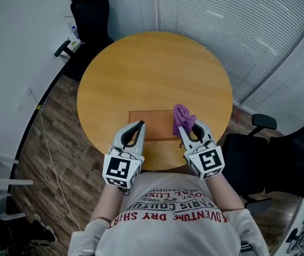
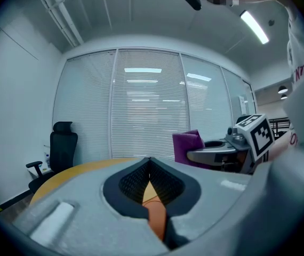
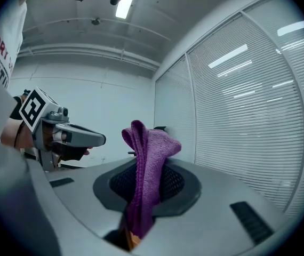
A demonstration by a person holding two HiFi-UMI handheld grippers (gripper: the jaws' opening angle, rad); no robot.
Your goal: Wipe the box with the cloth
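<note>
Cloth [image 1: 183,115] purple, knit texture. Box [image 1: 158,122] flat reddish-brown, a shade darker than the desk [image 1: 141,63], which is honey-yellow wood. Left gripper [image 1: 141,125] and right gripper [image 1: 189,127] light grey with black trim, each with black-and-white square markers at the back. Fingers [image 2: 77,207] grey, inner faces black with a fine mesh pattern. Floor [image 1: 61,143] dark brown wood-grain planks. Chairs [image 1: 90,9] black. Blinds [image 2: 146,105] white, thin slat lines. Shirt [image 1: 168,223] pale grey, red lettering.
</note>
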